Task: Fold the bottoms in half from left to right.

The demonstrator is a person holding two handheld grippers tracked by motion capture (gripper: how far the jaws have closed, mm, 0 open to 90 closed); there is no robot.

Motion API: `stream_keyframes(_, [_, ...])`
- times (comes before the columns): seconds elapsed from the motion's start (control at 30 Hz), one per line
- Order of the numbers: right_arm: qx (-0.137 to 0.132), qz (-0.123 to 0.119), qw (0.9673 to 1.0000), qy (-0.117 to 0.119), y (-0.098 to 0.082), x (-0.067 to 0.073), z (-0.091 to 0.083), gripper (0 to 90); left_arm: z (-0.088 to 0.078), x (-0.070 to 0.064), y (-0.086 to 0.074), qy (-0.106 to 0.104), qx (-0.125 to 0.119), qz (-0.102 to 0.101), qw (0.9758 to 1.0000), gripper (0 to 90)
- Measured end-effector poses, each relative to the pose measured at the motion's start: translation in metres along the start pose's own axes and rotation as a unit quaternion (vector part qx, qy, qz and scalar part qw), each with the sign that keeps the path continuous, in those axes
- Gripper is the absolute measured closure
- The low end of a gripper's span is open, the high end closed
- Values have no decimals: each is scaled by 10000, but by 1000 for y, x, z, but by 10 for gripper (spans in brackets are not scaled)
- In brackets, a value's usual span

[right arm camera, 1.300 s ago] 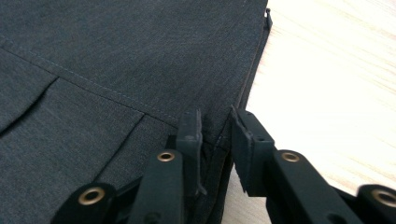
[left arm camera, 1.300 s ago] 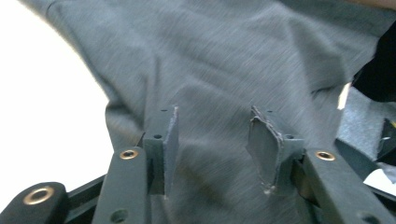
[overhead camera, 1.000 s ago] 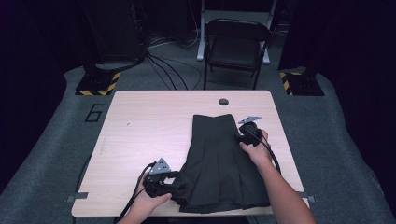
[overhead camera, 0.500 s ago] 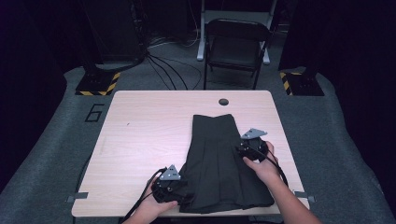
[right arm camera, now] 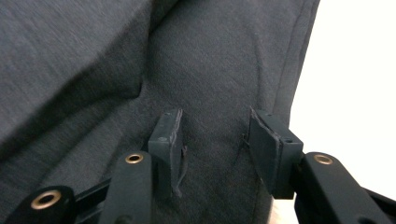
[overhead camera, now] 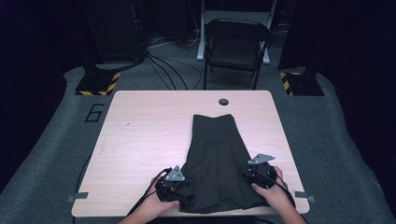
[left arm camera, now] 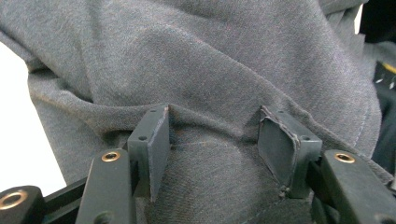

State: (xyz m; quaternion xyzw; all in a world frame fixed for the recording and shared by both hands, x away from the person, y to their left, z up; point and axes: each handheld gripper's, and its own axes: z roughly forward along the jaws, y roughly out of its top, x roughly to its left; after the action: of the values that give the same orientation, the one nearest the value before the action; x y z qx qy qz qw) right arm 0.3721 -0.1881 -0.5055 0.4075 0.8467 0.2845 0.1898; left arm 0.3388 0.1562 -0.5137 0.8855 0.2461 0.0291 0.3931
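Note:
A dark grey pleated garment (overhead camera: pixel 215 154) lies flat on the wooden table (overhead camera: pixel 140 140), narrow end far, wide hem toward the person. My left gripper (overhead camera: pixel 183 189) sits at the hem's left corner. In the left gripper view its jaws stand apart (left arm camera: pixel 212 140), the tips pushed into the cloth (left arm camera: pixel 224 70), which ridges up across them. My right gripper (overhead camera: pixel 248 176) rests on the garment's right edge. In the right gripper view it is open (right arm camera: pixel 215 140) over the fabric (right arm camera: pixel 93 70), with nothing pinched; bare table (right arm camera: pixel 355 84) shows beside the hem.
A round cable hole (overhead camera: pixel 223 101) sits near the table's far edge. Behind the table stand a black folding chair (overhead camera: pixel 236 46) and two stand bases with yellow-black stripes (overhead camera: pixel 99 84) (overhead camera: pixel 299 80). Cables trail off the front edge by the left hand.
My right gripper has slid down the garment's right edge toward the person. My left gripper has shifted slightly nearer the front edge at the hem's left corner.

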Motion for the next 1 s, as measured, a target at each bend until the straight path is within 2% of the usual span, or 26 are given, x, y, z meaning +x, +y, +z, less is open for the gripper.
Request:
stream_keyframes(0.03, [-113,88,9999,65,-4,-2,0,545,0,0,0,0,0,0,10000,434])
stream_keyframes(0.07, [-120,201,9997,123,-6,-5,-1,547,2,-1,0,55,5,84,9999,435])
stream_keyframes(0.13, [-162,326,9990,259,-9,-10,-2,547,3,0,-1,41,-24,101,9999,435])
stream_keyframes(0.23, [-176,396,9987,282,-10,-10,-2,547,3,1,-2,21,-63,93,9999,436])
stream_keyframes(0.27, [-191,324,9989,265,-10,-11,-2,547,2,2,-2,-30,-64,87,9999,436])
stream_keyframes(0.3, [-214,409,9987,199,-9,-8,-1,547,2,2,-2,-32,-71,72,9999,436])
stream_keyframes(0.33, [-155,355,9991,192,-7,-8,-2,545,2,2,-3,-31,-94,65,9999,436])
stream_keyframes(0.37, [-94,427,9989,179,-6,-7,-2,543,2,2,-3,-25,-112,26,9999,435])
stream_keyframes(0.43, [-136,424,9989,165,-5,-9,-3,538,2,2,-3,-31,-114,8,9999,434])
stream_keyframes(0.47, [-135,475,9985,216,-1,-11,-9,530,1,4,-3,-86,-126,-78,9999,434])
stream_keyframes(0.5, [-165,553,9981,206,1,-11,-14,530,1,4,-3,-86,-126,-78,9999,434])
stream_keyframes(0.53, [-280,545,9979,186,3,-12,-18,530,1,6,-3,-154,-127,-132,9997,433])
stream_keyframes(0.6, [-367,626,9970,263,8,-10,-29,534,0,7,-2,-201,-99,-203,9995,434])
stream_keyframes(0.63, [-367,626,9970,263,8,-10,-29,534,0,7,-2,-201,-99,-203,9995,435])
stream_keyframes(0.67, [-536,619,9958,420,13,-2,-41,538,-1,8,1,-229,-50,-260,9994,436])
stream_keyframes(0.73, [-611,631,9951,453,14,4,-45,537,-3,8,3,-237,-51,-296,9993,441])
stream_keyframes(0.77, [-757,493,9945,534,16,17,-55,529,-4,8,4,-195,-83,-261,9994,448])
stream_keyframes(0.8, [-831,429,9939,589,16,23,-59,525,-7,8,7,-174,-141,-224,9995,448])
stream_keyframes(0.87, [-865,364,9937,614,16,27,-62,521,-9,7,9,-166,-215,-222,9994,448])
stream_keyframes(0.9, [-930,326,9922,767,15,40,-67,512,-11,7,11,-129,-265,-160,9994,448])
stream_keyframes(0.97, [-913,279,9917,860,12,50,-67,506,-12,6,13,-167,-289,-117,9994,447])
stream_keyframes(1.0, [-889,162,9917,910,10,54,-64,498,-11,5,14,-122,-320,-91,9994,447])
